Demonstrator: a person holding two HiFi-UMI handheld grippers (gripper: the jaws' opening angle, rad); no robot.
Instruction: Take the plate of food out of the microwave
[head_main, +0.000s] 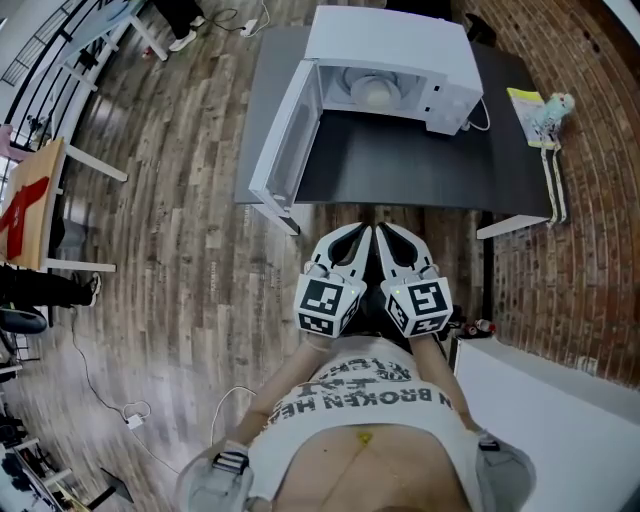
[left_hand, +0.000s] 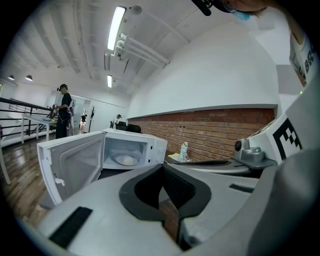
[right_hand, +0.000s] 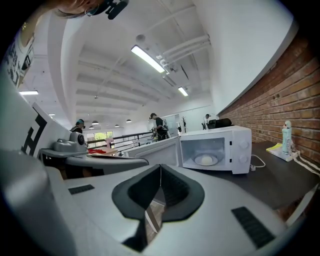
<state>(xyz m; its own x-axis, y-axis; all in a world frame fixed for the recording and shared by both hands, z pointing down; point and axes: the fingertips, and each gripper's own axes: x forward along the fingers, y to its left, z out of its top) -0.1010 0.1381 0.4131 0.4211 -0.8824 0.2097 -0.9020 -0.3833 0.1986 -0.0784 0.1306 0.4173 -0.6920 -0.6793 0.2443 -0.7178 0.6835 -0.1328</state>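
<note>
A white microwave (head_main: 400, 60) stands on a dark table (head_main: 400, 160) with its door (head_main: 282, 140) swung open to the left. Inside it lies a plate of pale food (head_main: 377, 94), also seen as the plate (left_hand: 125, 159) in the left gripper view and the plate (right_hand: 205, 160) in the right gripper view. My left gripper (head_main: 357, 234) and right gripper (head_main: 386, 232) are held side by side near my body, short of the table's front edge. Both are shut with nothing between their jaws.
A yellow pad with a small figurine (head_main: 545, 115) and a cable lies at the table's right end, by a brick wall (head_main: 590, 200). A white surface (head_main: 540, 410) is at my right. A wooden bench (head_main: 35, 200) stands at far left; cables lie on the wood floor.
</note>
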